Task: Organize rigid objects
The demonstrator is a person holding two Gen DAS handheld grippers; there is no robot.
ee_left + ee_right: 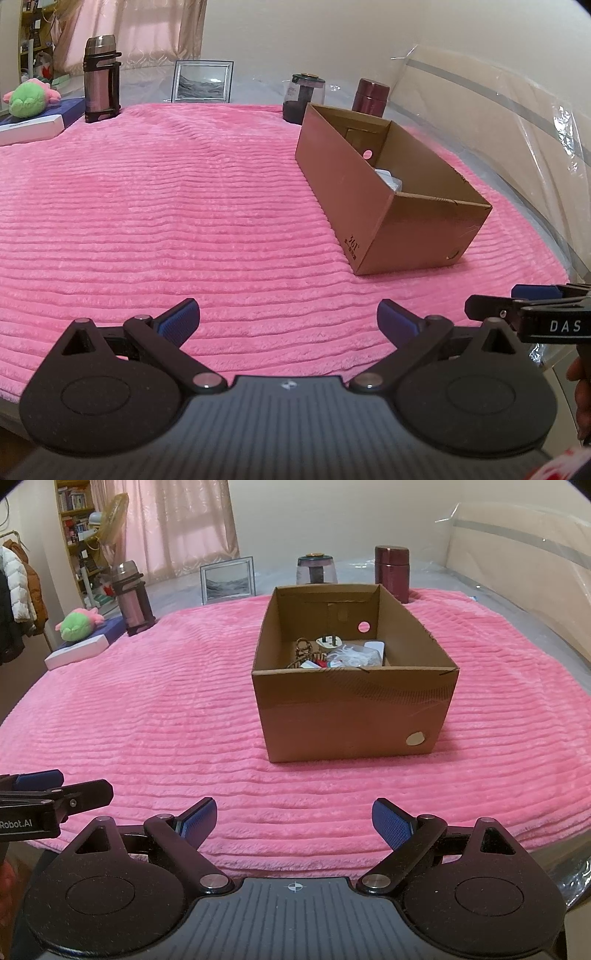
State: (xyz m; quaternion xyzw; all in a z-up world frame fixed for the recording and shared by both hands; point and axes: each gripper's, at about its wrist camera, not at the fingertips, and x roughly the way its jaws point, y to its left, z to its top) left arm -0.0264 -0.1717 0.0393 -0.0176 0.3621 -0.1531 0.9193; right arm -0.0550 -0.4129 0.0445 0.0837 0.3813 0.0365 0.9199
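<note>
A: So, both spread wide and empty, the left gripper (288,317) and the right gripper (294,818)?

B: Yes. Straight ahead of the right one sits the cardboard box (354,716) with small items inside.

A: Beyond it?

B: A maroon flask (392,572) and glass jar (317,570). I'd approach either upright, gripping mid-body.
</note>
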